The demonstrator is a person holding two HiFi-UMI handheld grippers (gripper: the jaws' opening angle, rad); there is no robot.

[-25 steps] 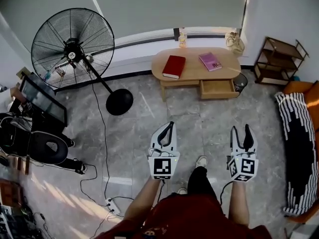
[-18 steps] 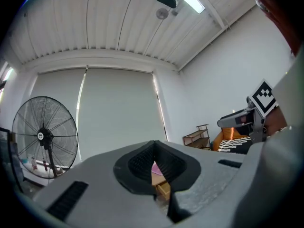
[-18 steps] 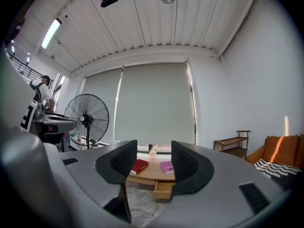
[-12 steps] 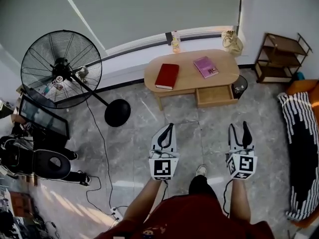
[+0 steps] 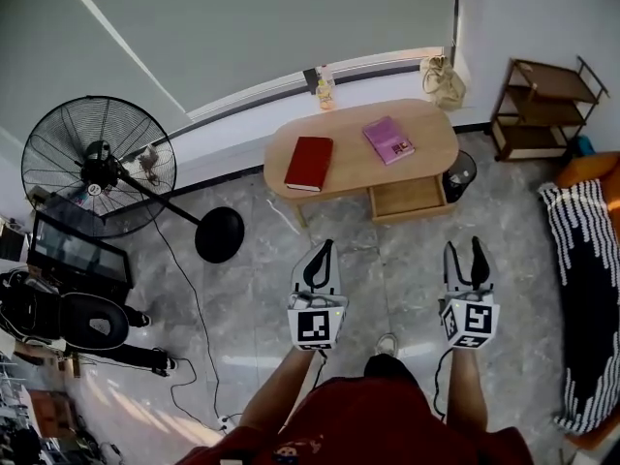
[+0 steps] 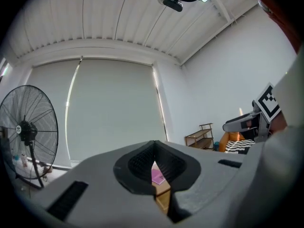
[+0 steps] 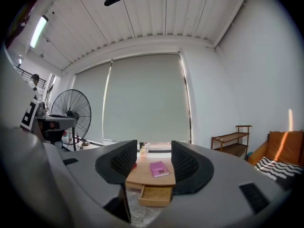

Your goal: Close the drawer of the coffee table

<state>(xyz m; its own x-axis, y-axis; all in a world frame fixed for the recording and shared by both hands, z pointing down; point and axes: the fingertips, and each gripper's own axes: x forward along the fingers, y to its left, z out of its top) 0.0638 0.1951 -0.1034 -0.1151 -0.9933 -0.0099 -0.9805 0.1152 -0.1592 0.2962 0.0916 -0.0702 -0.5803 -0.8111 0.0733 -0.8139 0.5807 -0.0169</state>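
tools first: your left tool (image 5: 325, 247) has its jaws pressed together at the tips and nothing pinched. in the left gripper view (image 6: 153, 146) only a thin slit is left lower down, and a strip of the pink book (image 6: 157, 176) shows through it. your right tool (image 5: 464, 250) is spread, its jaws standing apart around empty air. both tools point level, side by side, out over the grey stone floor (image 5: 387, 260).

beyond that stretch of floor, well apart from both tools, stands the oval wooden desk (image 5: 426, 129). its drawer (image 5: 409, 196) is pulled out of the front toward you, under the right part of the top. the right gripper view frames that drawer (image 7: 154, 194) between the spread jaws (image 7: 154, 151), with the inside looking bare.

on the desk a red book (image 5: 309, 163) lies to the left and the pink book (image 5: 387, 139) to the right, apart from each other. a dark waste bin (image 5: 458, 174) sits just beside the desk's right end. a bottle (image 5: 325, 93) stands on the sill behind. a big floor fan (image 5: 97, 168) is off to the left and a low wooden shelf (image 5: 542, 109) to the right.
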